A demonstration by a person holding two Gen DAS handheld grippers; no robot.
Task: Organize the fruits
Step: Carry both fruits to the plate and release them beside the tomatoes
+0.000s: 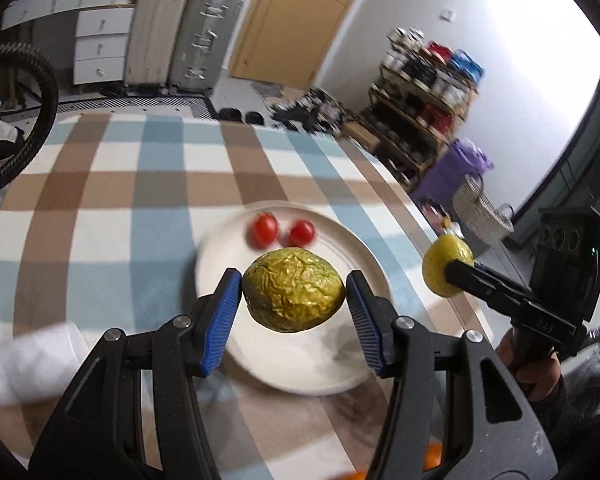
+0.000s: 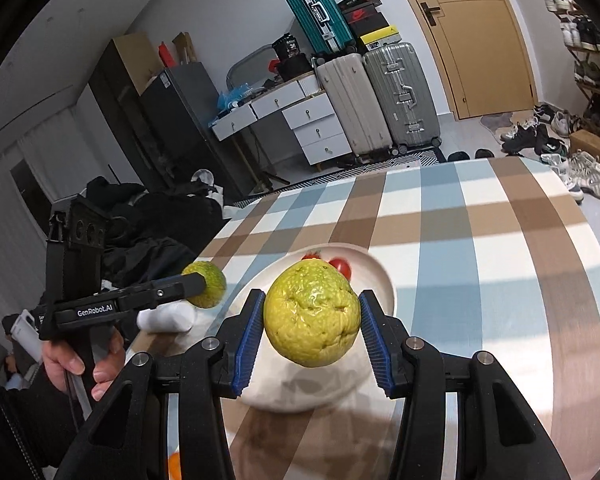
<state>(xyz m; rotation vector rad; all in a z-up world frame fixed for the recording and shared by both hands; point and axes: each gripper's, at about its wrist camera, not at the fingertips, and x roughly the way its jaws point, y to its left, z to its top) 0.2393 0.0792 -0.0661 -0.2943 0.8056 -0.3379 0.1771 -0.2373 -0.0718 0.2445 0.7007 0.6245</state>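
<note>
In the left wrist view my left gripper (image 1: 294, 280) is shut on a wrinkled olive-green fruit (image 1: 294, 290), held above a white plate (image 1: 300, 360). Two cherry tomatoes (image 1: 263, 230) (image 1: 302, 232) lie at the plate's far side. In the right wrist view my right gripper (image 2: 311, 298) is shut on a bumpy yellow-green guava (image 2: 312, 314) over the same plate (image 2: 378, 284), with the tomatoes (image 2: 342, 267) behind it. Each view shows the other gripper too: the right gripper (image 1: 450, 270) with its guava (image 1: 440, 264), and the left gripper (image 2: 198, 282) with its green fruit (image 2: 208, 286).
The plate sits on a table with a blue, brown and white checked cloth (image 2: 480, 240). A white object (image 2: 166, 318) lies near the table's left edge. Something orange (image 2: 174, 464) shows at the near edge. Suitcases (image 2: 380, 96), drawers and a shoe rack (image 1: 420, 100) stand beyond the table.
</note>
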